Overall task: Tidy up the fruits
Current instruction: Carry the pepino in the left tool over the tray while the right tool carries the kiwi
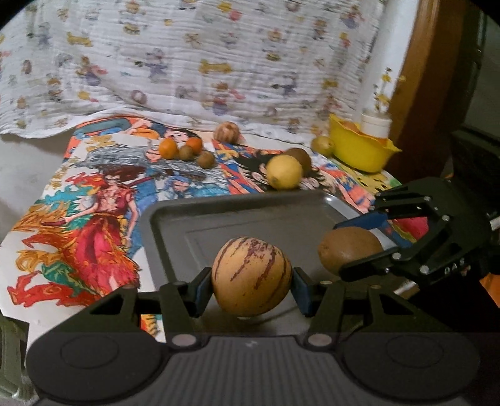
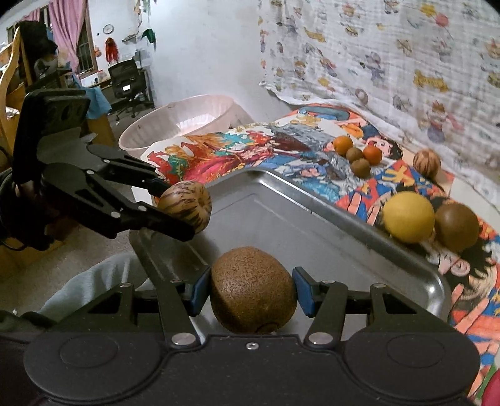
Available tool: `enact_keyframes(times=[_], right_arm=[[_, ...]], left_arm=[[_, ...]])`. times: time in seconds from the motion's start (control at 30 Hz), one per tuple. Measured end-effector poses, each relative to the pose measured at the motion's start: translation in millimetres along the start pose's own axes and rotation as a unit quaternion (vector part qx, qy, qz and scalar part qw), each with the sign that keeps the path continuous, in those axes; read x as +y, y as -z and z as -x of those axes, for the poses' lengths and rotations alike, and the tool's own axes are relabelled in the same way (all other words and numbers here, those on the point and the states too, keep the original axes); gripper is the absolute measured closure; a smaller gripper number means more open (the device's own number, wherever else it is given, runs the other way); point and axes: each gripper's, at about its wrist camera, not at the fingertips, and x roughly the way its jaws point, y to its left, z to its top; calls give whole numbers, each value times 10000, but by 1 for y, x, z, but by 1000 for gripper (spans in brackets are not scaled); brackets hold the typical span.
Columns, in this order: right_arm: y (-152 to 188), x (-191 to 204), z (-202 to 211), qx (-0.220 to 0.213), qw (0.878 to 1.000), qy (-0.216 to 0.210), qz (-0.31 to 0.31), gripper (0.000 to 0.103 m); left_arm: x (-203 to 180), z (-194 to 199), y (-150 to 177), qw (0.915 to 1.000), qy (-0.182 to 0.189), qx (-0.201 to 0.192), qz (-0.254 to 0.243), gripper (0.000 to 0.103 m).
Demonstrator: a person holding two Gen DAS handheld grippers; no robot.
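Left hand-held gripper: jaws partway closed, blue pads clamped on both sides of the striped melon, pitched down. Right hand-held gripper: same partial width, pads pressing both sides of the kiwi, pitched down a bit steeper. My two grippers sit near each other, fingers angling inward, not touching.

A cartoon-printed white cloth hangs along the far edge of the worktop, over a bright comic-print cover. At the far right corner stands a white jar. Beyond the worktop's left edge sits a pale pink plastic basin, and farther off a black office chair, pink curtains and a round wall clock.
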Motion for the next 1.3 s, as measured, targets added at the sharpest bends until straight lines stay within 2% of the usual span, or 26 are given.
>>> enact_keyframes(times=[0.27,0.47,1.03,1.3], right_arm=[[11,6,-2,74,10000,48,24,45],[13,8,-3,33,9999,103,56,45],[19,6,-1,-55,9998,89,-175,43],[22,5,7,-137,9992,130,-345,36]], left_arm=[[-8,-3,4,9993,179,192,-261,45],[-3,-7,6,9990,241,307,-237,45],[-1,-5,8,9990,343,279,-106,45],[-6,5,4,9994,276,101,-203,31]])
